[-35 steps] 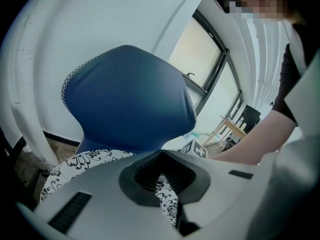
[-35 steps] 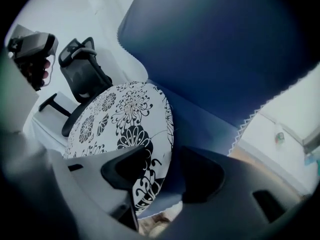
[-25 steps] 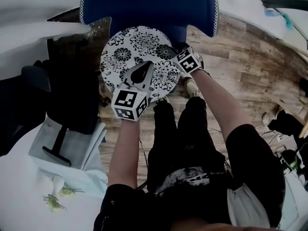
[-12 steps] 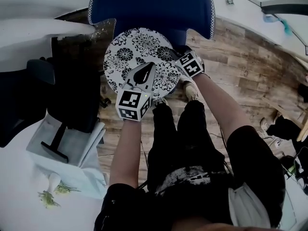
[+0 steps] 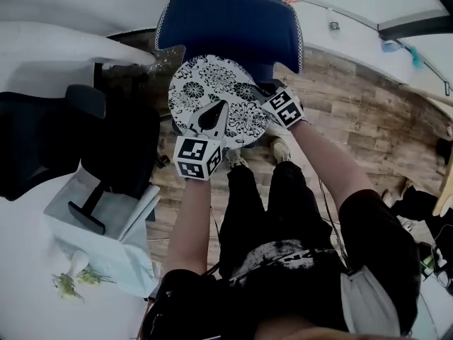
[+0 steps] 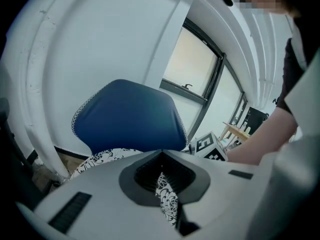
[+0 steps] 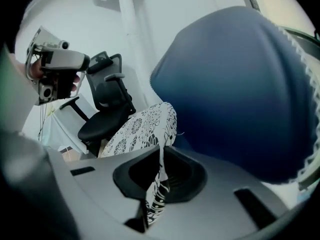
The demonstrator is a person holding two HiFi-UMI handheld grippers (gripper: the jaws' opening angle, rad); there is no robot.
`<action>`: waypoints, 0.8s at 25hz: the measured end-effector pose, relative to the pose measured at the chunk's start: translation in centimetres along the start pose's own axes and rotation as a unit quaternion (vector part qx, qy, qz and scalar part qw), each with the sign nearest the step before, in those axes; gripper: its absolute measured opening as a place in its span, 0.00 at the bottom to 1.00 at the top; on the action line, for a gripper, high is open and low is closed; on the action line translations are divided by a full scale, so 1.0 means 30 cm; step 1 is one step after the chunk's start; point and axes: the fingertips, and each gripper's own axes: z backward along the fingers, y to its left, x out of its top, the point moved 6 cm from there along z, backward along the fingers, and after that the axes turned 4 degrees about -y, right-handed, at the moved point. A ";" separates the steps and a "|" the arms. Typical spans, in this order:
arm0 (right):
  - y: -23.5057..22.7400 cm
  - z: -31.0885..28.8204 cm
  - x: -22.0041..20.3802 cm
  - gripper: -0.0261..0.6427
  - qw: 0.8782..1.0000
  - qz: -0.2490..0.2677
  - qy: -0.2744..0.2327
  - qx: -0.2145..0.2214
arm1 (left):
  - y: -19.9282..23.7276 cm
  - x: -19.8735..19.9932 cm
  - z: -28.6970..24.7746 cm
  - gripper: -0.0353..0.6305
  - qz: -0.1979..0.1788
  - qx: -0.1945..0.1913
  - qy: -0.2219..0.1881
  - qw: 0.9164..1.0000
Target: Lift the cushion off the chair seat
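Observation:
The round cushion (image 5: 212,91), white with black flowers, hangs in front of the blue chair (image 5: 233,27), raised off its seat. My left gripper (image 5: 212,116) is shut on the cushion's near edge, and the fabric (image 6: 167,204) shows pinched between the jaws of my left gripper (image 6: 162,176). My right gripper (image 5: 260,99) is shut on the cushion's right edge. In the right gripper view a fold of the cushion (image 7: 142,129) runs down between the jaws of my right gripper (image 7: 160,176), with the blue chair back (image 7: 240,94) behind it. The seat itself is hidden under the cushion.
A black office chair (image 5: 64,140) stands at the left, beside a white table (image 5: 28,261) with a grey pad (image 5: 106,218) and small sprigs (image 5: 71,278). The person's legs (image 5: 283,204) stand on the wooden floor (image 5: 368,119). A white wall runs behind the chair.
Both grippers have risen together with the cushion in them, so it sits higher against the blue chair. Both grips look unchanged.

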 end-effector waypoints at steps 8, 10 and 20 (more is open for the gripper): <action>0.055 0.188 0.209 0.08 0.999 0.014 -0.043 -0.003 | -0.058 0.174 0.059 0.07 -0.025 -0.013 -0.024 0.999; 0.077 0.241 0.258 0.08 0.998 0.021 -0.056 -0.007 | -0.071 0.214 0.088 0.07 -0.025 -0.014 -0.034 0.999; 0.156 0.530 0.491 0.08 0.987 0.005 -0.152 -0.046 | -0.098 0.381 0.204 0.07 -0.050 -0.023 -0.066 0.996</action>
